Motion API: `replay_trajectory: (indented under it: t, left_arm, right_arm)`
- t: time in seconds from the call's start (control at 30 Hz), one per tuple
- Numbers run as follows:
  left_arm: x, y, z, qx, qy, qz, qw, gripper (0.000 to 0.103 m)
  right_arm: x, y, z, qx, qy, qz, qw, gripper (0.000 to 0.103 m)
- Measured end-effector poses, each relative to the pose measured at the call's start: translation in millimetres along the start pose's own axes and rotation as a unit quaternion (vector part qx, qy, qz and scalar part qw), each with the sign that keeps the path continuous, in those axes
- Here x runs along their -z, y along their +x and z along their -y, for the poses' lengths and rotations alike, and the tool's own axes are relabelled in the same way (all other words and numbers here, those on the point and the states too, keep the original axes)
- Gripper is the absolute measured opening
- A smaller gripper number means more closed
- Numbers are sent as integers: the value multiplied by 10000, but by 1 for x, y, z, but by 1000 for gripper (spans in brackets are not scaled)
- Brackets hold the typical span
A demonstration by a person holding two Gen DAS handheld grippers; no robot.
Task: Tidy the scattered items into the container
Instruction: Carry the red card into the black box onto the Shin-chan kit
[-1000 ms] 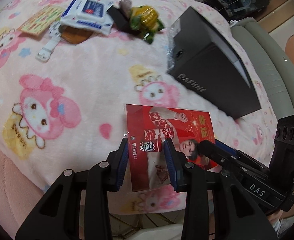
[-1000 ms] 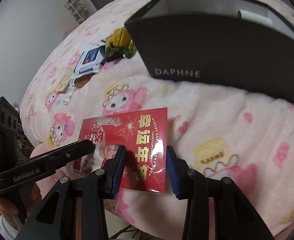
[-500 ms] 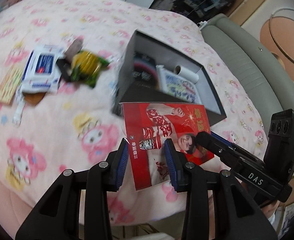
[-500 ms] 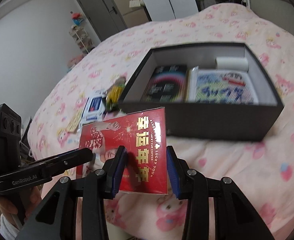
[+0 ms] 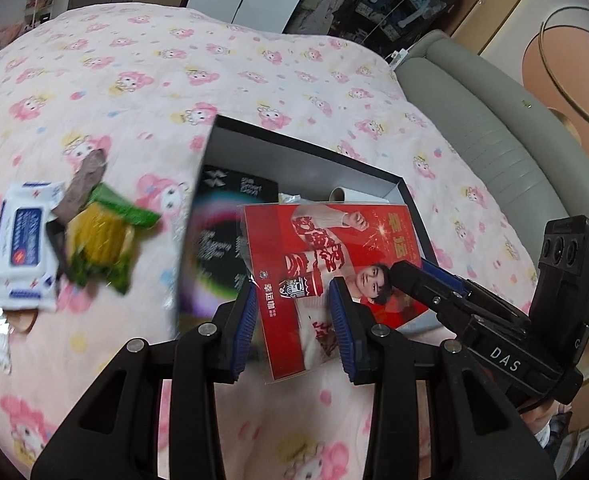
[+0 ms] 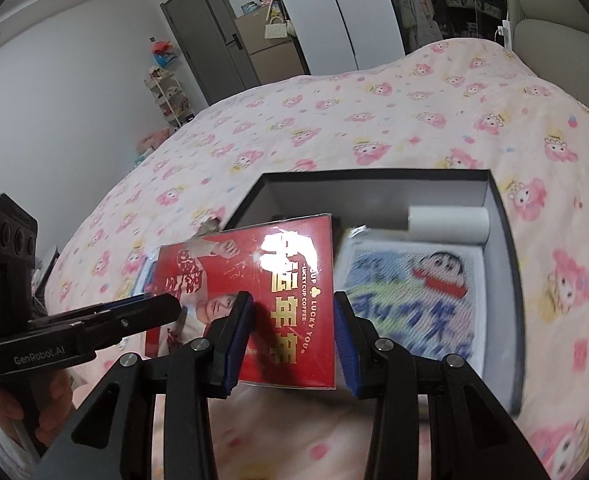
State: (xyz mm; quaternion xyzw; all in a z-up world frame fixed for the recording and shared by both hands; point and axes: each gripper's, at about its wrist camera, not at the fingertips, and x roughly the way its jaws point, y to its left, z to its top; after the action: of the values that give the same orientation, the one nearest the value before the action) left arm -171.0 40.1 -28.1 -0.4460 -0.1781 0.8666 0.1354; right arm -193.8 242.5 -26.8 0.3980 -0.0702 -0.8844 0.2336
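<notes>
Right wrist view: both grippers, left gripper (image 5: 294, 320) and right gripper (image 6: 292, 332), pinch the red card (image 6: 254, 300) above the black box (image 6: 506, 280); next, lower and release inside.

Box contents: red card (image 6: 254, 300) hides the dark packet (image 5: 222, 236).
Cartoon pack (image 6: 414, 300): print blurred.

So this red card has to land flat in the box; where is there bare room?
Little bare floor in the black box: the cartoon pack and white roll fill its right side, a dark packet its left. Open blanket lies beyond the box; the snack pile crowds its left.
</notes>
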Motion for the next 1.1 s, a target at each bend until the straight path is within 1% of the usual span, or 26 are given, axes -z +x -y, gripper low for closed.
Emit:
replay_trajectory:
  t: [0.13, 0.2, 0.33, 0.47, 0.63, 0.8, 0.93, 1.03, 1.1]
  left_arm:
    - [-15, 32, 15, -18, 34, -125, 9999, 35]
    - [-19, 48, 23, -23, 61, -196, 9998, 35]
    - [-22, 79, 35, 23, 60, -437, 9990, 35]
    - [-20, 102, 44, 14, 127, -649, 9978, 35]
    - [-22, 116, 43, -59, 131, -864, 9962, 37]
    - [-26, 131, 37, -150, 60, -1147, 9933, 37]
    - [-25, 140, 31, -318, -50, -1309, 9909, 38]
    - [-23, 141, 27, -406, -114, -1363, 9898, 38]
    - [-24, 139, 25, -490, -133, -1338, 9897, 38]
  right_arm:
    - [-8, 14, 30, 27, 156, -64, 9999, 36]
    - [-10, 18, 46, 55, 332, -98, 9994, 37]
    - [-9, 19, 68, 287, 418, -149, 9986, 37]
    - [-5, 25, 90, 473, 705, -269, 9960, 37]
    - [-4, 33, 89, 789, 578, -338, 9946, 37]
    - [-6, 40, 85, 920, 412, -461, 9938, 37]
    - [-4, 43, 79, 1099, 252, -498, 9924, 38]
    - [-6, 37, 87, 1013, 552, -329, 9928, 38]
    - [-8, 29, 89, 994, 651, -113, 9928, 38]
